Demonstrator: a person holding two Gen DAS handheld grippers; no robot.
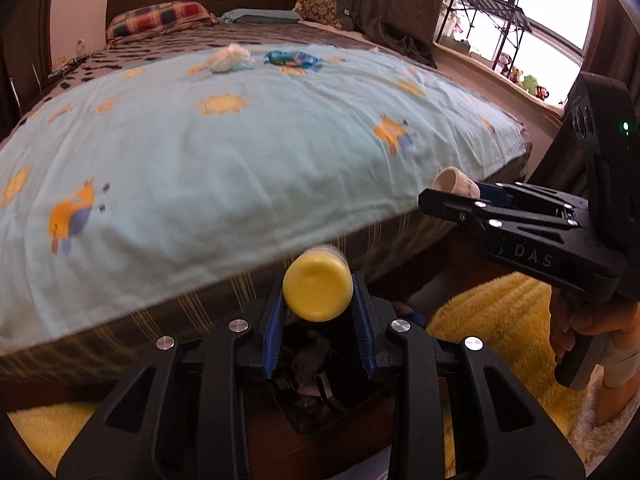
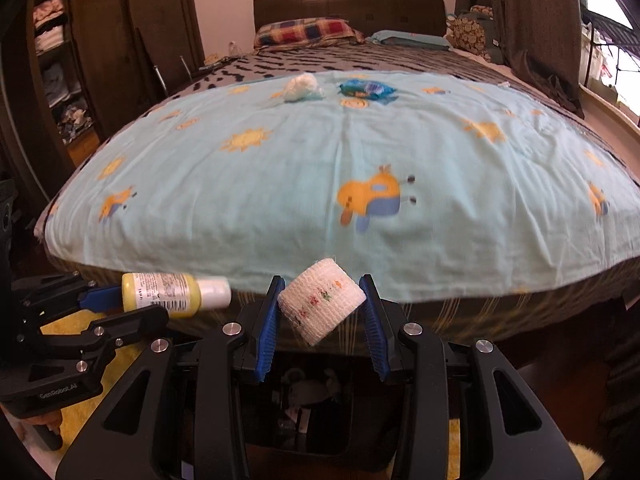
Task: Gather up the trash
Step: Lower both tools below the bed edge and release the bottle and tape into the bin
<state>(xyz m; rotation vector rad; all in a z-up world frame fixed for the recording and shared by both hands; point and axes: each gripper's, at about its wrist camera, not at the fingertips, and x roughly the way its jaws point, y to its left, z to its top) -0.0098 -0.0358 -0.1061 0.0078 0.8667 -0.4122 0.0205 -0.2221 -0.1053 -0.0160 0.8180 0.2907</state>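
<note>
My left gripper [image 1: 318, 294] is shut on a small yellow bottle [image 1: 318, 292], held bottom toward the camera below the bed's front edge; the bottle also shows in the right wrist view [image 2: 172, 294]. My right gripper [image 2: 322, 306] is shut on a white bandage roll [image 2: 322, 306]; the roll also shows at the right in the left wrist view [image 1: 456, 186]. Both hang over a dark bin [image 2: 312, 400] with scraps inside. A white crumpled tissue [image 2: 301, 87] and a blue wrapper [image 2: 366, 90] lie far back on the light blue sheet [image 2: 320, 184].
The bed fills the middle, with pillows [image 2: 304, 32] and a headboard behind. A yellow fluffy rug [image 1: 500, 320] covers the floor under the grippers. Shelves of clothes [image 2: 52, 52] stand at the left; a window sill with toys [image 1: 524, 80] runs along the right.
</note>
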